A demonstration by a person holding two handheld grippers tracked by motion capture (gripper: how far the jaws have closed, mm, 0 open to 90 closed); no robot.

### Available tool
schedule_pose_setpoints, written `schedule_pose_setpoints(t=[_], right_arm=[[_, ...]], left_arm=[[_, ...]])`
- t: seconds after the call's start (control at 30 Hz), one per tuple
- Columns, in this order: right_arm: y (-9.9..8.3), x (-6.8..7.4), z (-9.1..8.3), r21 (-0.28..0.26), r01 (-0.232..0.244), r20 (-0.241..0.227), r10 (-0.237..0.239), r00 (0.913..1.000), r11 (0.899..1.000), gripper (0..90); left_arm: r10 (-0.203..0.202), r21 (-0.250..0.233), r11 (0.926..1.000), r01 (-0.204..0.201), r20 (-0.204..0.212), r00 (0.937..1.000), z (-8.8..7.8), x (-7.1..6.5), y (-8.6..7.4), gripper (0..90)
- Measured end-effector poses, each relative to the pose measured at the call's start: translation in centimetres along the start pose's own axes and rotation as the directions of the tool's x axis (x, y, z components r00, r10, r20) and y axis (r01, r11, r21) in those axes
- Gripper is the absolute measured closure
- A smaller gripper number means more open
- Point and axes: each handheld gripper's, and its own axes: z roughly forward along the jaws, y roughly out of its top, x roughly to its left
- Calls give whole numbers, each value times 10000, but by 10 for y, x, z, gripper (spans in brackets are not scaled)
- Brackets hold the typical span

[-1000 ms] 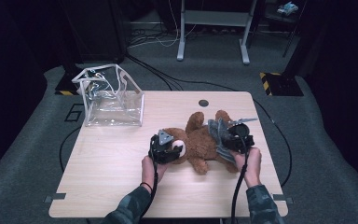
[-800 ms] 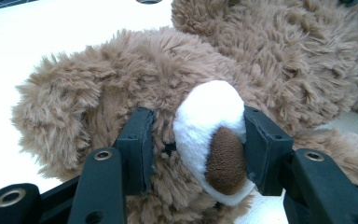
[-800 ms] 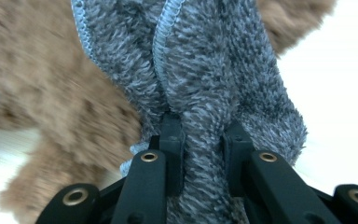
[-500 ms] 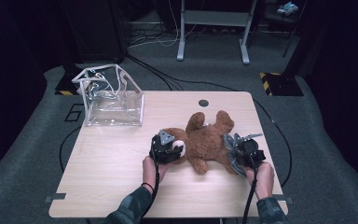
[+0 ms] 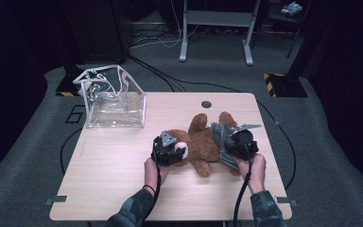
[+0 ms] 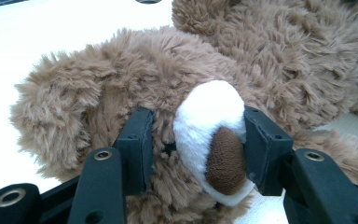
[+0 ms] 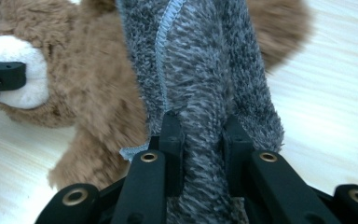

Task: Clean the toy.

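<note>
Dressing step in hand: the left gripper (image 6: 193,140) pinches the muzzle of the brown teddy bear (image 5: 199,144) lying at centre-right of the table (image 5: 118,189), while the right gripper (image 7: 200,133) pinches a fold of grey fleece garment (image 7: 200,60) over the bear's body. The next move probably calls for drawing the fleece along the body against the left gripper's hold; the bear's splayed limbs may snag it. A clear plastic bag (image 5: 113,99) stands at upper left, well apart.

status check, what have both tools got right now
Left tool shut on teddy bear snout. Right tool shut on grey cloth lying over bear. Clear bag at table's far left, nothing blocking.
</note>
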Motion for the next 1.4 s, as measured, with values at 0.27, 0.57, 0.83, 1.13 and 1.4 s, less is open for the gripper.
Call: schedule_pose_setpoints(t=[0.27,0.57,0.83,1.13,1.4], right_arm=[[-29,-20,22,705,-402,678,354,9971,9967,755],[-49,-37,9,1434,-388,1645,148,9863,9889,758],[-27,-8,-13,-83,26,527,-21,9986,10000,756],[-34,-1,21,693,385,765,-438,9961,9969,760],[-70,-25,9,1107,-77,1224,-59,9925,9938,762]], left_arm=[[40,-4,10000,-40,63,10000,0,0,-1,495],[25,16,10000,-25,50,10000,0,0,0,495],[5,10,10000,-5,46,10000,0,1,0,495],[33,-1,10000,-33,115,9999,0,1,0,495],[4,-42,10000,-3,115,9999,0,1,-1,495]])
